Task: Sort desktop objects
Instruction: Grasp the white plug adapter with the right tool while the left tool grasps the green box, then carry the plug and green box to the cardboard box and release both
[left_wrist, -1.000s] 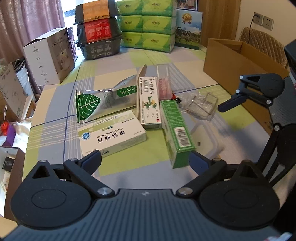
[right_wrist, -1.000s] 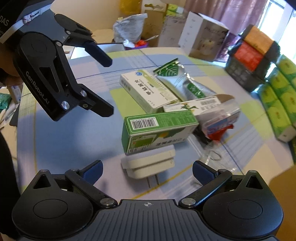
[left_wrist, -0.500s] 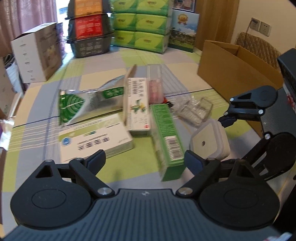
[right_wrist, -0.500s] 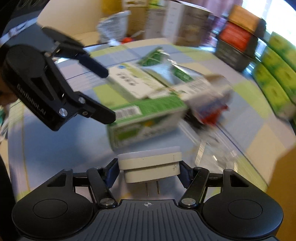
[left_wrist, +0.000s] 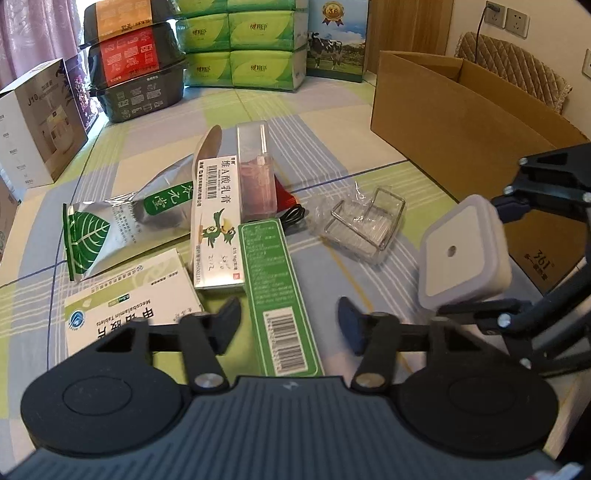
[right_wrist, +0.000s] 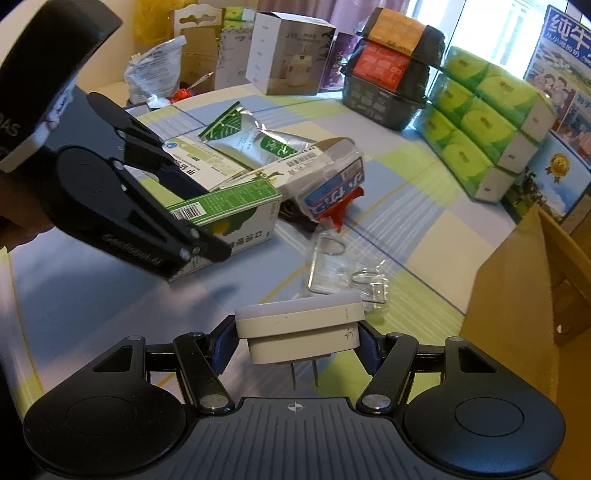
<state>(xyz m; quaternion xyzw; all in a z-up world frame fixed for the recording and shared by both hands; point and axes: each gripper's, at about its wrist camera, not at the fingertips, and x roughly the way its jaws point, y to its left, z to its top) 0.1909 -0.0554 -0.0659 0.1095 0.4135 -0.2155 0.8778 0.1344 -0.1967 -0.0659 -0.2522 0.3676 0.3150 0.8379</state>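
Observation:
A long green box (left_wrist: 277, 291) (right_wrist: 236, 206) lies on the checked tablecloth (left_wrist: 332, 155). My left gripper (left_wrist: 289, 319) (right_wrist: 192, 214) straddles its barcode end, open, with a small gap visible on each side of the box. My right gripper (right_wrist: 299, 338) is shut on a white square plug-in night light (right_wrist: 299, 328) (left_wrist: 465, 254), held above the cloth with its two prongs pointing back at the camera. Beside the green box lie a white tablet box (left_wrist: 125, 314), a white ointment box (left_wrist: 218, 221), a silver leaf-printed pouch (left_wrist: 122, 221) and a clear plastic case (left_wrist: 255, 173).
A wire holder in a clear wrapper (left_wrist: 362, 225) (right_wrist: 343, 269) lies right of the pile. An open cardboard box (left_wrist: 461, 122) (right_wrist: 524, 295) stands at the right edge. Green tissue packs (left_wrist: 240, 40), stacked black containers (left_wrist: 136, 66) and a white carton (left_wrist: 33, 125) line the far side.
My right gripper shut on the night light, lifted it off the cloth and carried it right. My left gripper moved forward over the green box and its fingers narrowed.

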